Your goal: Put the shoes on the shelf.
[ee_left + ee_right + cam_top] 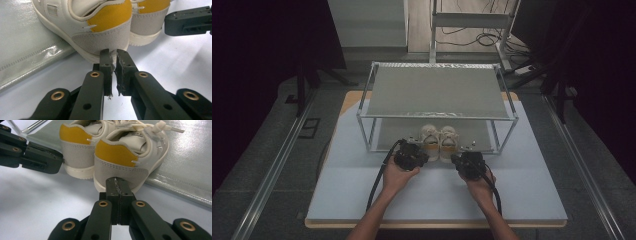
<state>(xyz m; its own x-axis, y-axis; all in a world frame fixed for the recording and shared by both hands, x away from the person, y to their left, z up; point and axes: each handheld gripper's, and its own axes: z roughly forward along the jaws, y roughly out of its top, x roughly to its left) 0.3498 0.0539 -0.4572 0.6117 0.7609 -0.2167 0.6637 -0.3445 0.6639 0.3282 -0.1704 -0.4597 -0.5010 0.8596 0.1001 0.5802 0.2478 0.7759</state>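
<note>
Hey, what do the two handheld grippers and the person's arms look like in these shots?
The left gripper and the right gripper are both matte black, with boxy jaws on hinged link bars fixed by brass-coloured rivets. The pad edges look frayed. A black cable trails from each. The forearms are bare, with no sleeves visible.

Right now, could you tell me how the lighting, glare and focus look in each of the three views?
High view: dim overall, dark surroundings, the shoes small under the rack. Left gripper view: bright, the left shoe's heel sharp, glare on the shiny mat, the left gripper near the lens slightly soft. Right gripper view: evenly lit, sheen on the mat, laces slightly washed out.
</note>
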